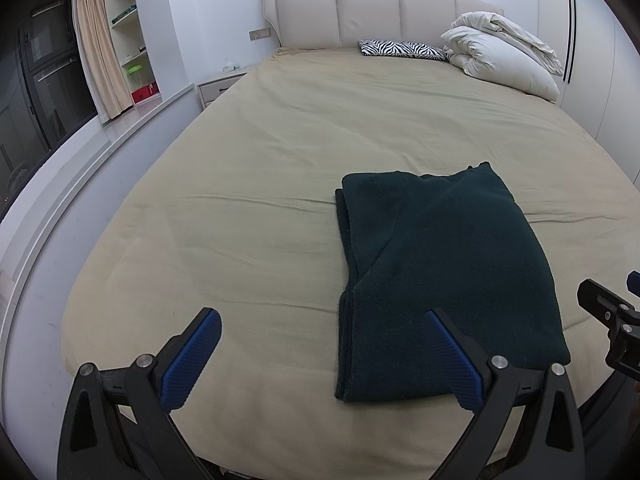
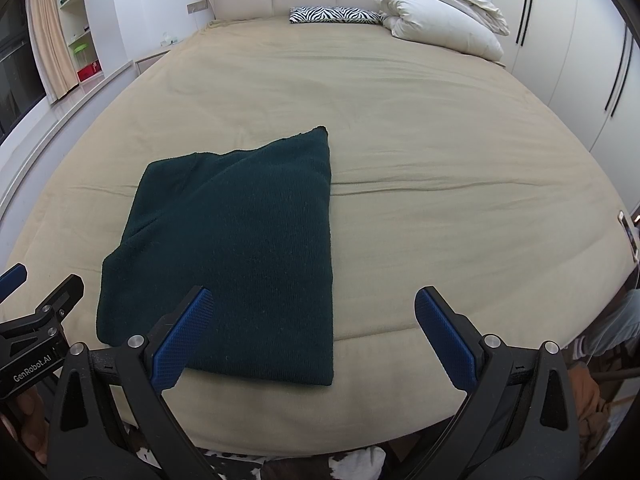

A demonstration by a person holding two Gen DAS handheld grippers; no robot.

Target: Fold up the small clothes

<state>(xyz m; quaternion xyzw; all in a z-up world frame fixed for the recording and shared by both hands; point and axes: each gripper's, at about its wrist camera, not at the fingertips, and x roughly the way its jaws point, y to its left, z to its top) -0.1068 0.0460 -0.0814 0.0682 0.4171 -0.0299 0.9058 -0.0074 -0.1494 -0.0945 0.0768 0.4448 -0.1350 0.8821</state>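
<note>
A folded dark green sweater (image 2: 236, 248) lies flat on the bed (image 2: 400, 140). Left tongs (image 1: 320, 356) and right tongs (image 2: 312, 336) are spread wide, holding nothing.

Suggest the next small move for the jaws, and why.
Probably bring both grippers forward to the sweater's near edge and lift it for one more fold toward the headboard. It lies flat on the bed sheet, already folded into a long rectangle, and both the left gripper and right gripper hang open and empty just short of it.
</note>
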